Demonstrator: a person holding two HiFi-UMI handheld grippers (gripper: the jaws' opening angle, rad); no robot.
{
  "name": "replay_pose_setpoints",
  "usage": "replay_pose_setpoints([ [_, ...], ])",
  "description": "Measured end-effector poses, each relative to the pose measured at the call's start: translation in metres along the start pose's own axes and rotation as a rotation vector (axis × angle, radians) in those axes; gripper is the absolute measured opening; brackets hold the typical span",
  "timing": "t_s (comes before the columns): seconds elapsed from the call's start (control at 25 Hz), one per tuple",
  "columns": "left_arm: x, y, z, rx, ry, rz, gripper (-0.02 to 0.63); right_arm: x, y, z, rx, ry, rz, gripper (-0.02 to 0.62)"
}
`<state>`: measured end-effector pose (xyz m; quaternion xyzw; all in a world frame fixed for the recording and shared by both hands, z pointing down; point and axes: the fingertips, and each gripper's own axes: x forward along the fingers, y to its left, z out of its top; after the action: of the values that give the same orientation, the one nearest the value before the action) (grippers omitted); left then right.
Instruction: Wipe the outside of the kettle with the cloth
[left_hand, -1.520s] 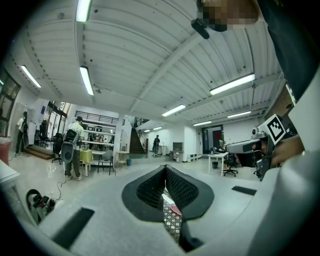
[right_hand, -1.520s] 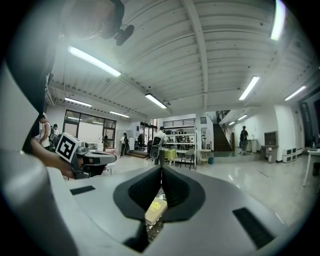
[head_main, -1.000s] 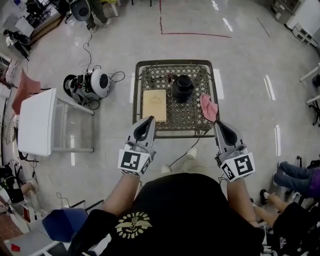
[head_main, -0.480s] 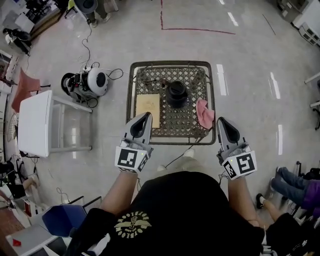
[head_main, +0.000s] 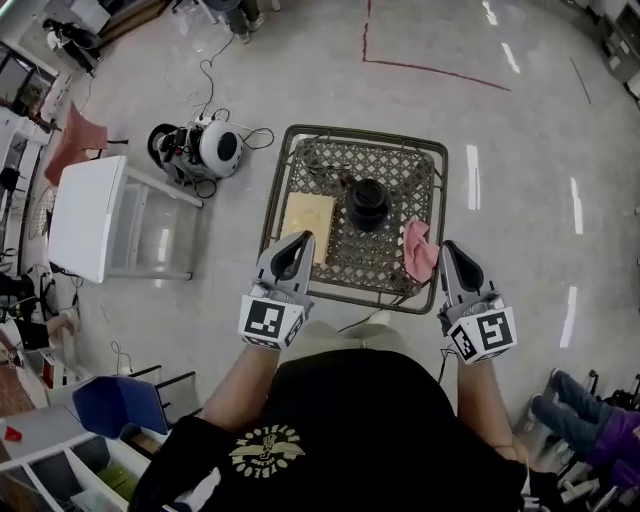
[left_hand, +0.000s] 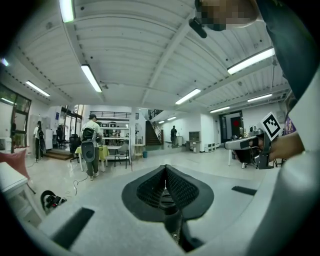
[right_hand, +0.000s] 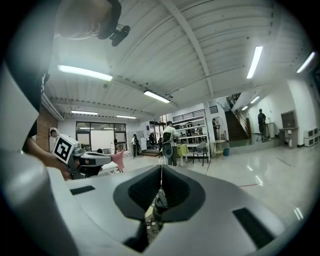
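Observation:
A black kettle (head_main: 368, 203) stands in the middle of a low wicker table (head_main: 301, 158). The pink cloth (head_main: 420, 250) lies crumpled on the table's right side, close to the near edge. In the head view my left gripper (head_main: 303, 238) is held over the table's near left edge, and my right gripper (head_main: 446, 246) hangs just right of the cloth, apart from it. Both point level toward the room. In the left gripper view my left gripper (left_hand: 165, 169) is shut and empty. In the right gripper view my right gripper (right_hand: 161, 168) is also shut and empty.
A tan board (head_main: 308, 215) lies on the table left of the kettle. A white side table (head_main: 85, 220) stands to the left, with a round white device (head_main: 218, 150) and cables on the floor behind it. A seated person's legs (head_main: 565, 420) show at lower right.
Both grippers have come forward to the table's near edge, still shut. The table, kettle and cloth sit closer and lower in the head view, and my right gripper is now beside the cloth.

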<state>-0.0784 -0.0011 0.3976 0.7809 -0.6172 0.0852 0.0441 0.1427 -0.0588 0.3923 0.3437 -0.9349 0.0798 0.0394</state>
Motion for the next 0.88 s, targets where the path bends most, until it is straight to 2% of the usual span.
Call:
replay_pose_setpoints([
  [0.12,0.000,0.003,-0.002,0.012,0.018,0.002,0.009,0.006,0.001,-0.004,0.037,-0.005,0.008,0.011],
  [0.32,0.005,0.022,0.004,0.019,0.003,-0.011,0.009,0.024,0.008,-0.008,0.038,0.006,-0.016,0.011],
  [0.6,0.026,0.060,0.016,0.015,-0.032,-0.113,0.009,0.046,0.018,0.013,0.009,-0.018,-0.119,0.011],
  [0.88,0.042,0.106,0.023,0.070,-0.083,-0.216,0.009,0.069,0.040,0.019,-0.009,-0.021,-0.255,0.012],
])
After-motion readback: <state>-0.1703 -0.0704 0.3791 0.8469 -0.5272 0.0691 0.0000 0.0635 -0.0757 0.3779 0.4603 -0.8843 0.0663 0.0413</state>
